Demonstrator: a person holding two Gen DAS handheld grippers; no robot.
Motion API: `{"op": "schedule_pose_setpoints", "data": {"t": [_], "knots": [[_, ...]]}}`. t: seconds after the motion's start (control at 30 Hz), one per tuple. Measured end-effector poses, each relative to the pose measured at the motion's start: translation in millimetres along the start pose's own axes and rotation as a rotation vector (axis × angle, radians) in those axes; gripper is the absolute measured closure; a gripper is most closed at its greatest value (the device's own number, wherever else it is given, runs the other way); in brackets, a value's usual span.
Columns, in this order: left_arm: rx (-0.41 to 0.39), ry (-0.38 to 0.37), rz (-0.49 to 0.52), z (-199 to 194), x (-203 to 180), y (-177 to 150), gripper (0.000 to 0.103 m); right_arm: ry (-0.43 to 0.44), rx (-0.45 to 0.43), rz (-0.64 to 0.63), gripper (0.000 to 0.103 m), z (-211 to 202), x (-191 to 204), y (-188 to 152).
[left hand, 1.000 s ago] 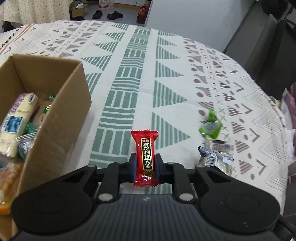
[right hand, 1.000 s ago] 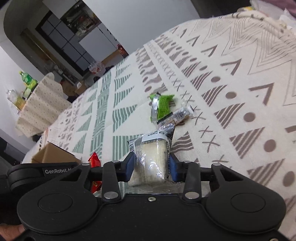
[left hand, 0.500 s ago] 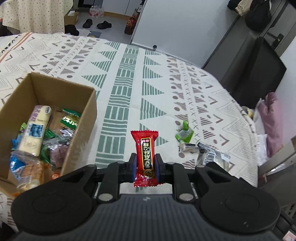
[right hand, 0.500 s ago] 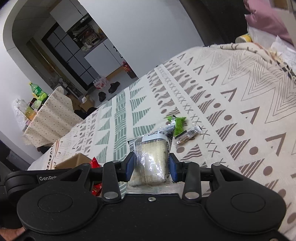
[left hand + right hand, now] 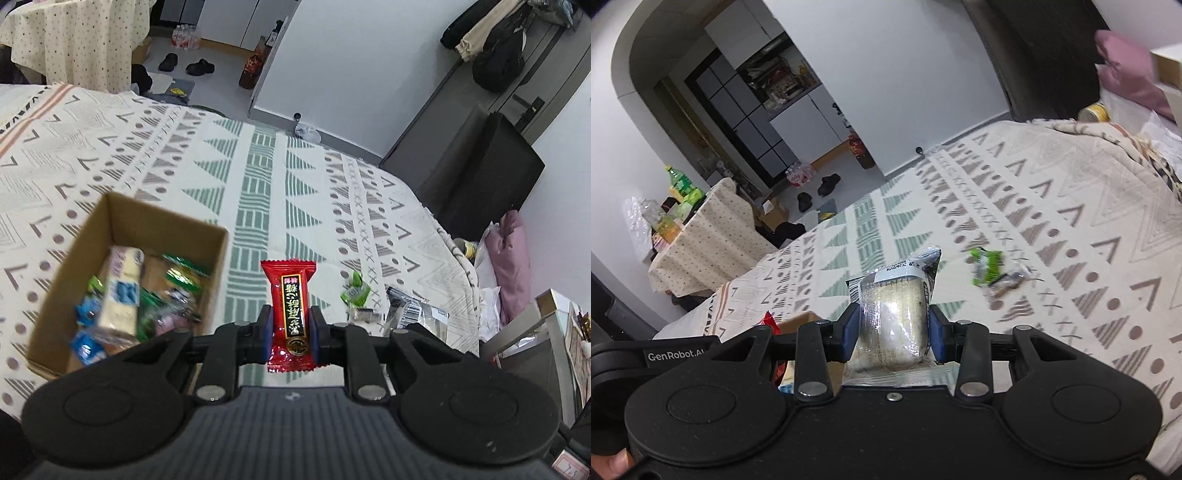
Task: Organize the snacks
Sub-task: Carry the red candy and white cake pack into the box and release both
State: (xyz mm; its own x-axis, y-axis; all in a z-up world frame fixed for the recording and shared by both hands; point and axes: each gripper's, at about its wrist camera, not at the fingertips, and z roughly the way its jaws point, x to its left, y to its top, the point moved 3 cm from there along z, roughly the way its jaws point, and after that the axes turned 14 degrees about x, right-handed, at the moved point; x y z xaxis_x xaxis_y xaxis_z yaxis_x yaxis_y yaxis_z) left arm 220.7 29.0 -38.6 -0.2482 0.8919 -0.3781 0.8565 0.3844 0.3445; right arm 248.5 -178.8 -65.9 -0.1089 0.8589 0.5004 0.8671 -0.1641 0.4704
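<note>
My left gripper is shut on a red candy packet with black and gold print, held upright above the patterned tablecloth. Down to its left sits an open cardboard box holding several snacks, among them a pale yellow bar. My right gripper is shut on a clear-wrapped pale cake with a black and white label. In the right wrist view the box shows only as a corner behind the left gripper's body. A green packet and a small clear-wrapped snack lie on the cloth.
The green packet, a small dark snack and a clear barcode wrapper lie right of the red candy. A dark cabinet and pink cloth stand past the table's right edge. Shoes lie on the floor beyond.
Both grippers have risen and pulled back with their snacks still held. The box and the loose snacks now look smaller and lower, and more of the room shows.
</note>
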Motion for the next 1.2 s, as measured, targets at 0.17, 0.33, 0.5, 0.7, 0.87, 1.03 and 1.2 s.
{"op": "schedule_pose_setpoints", "data": {"t": [0.17,0.33,0.5,0.7,0.87,1.03,1.2], "knots": [[-0.010,0.006,-0.018,-16,25,13,0.085,0.003,0.001,-0.033,0.065,6,29,2],[-0.010,0.014,-0.037,-27,53,27,0.085,0.002,0.004,-0.059,0.065,15,54,3],[-0.002,0.031,-0.065,-31,80,37,0.085,0.008,0.017,-0.082,0.065,26,73,5],[0.011,0.045,-0.088,-32,105,46,0.084,0.019,0.043,-0.107,0.065,42,95,5],[0.020,0.084,-0.116,-30,122,52,0.079,0.036,0.074,-0.125,0.065,55,112,3],[0.032,0.107,-0.153,-31,137,59,0.055,0.064,0.113,-0.138,0.065,68,127,1],[0.029,0.128,-0.155,-35,140,63,0.031,0.118,0.153,-0.151,0.046,72,139,2]]}}
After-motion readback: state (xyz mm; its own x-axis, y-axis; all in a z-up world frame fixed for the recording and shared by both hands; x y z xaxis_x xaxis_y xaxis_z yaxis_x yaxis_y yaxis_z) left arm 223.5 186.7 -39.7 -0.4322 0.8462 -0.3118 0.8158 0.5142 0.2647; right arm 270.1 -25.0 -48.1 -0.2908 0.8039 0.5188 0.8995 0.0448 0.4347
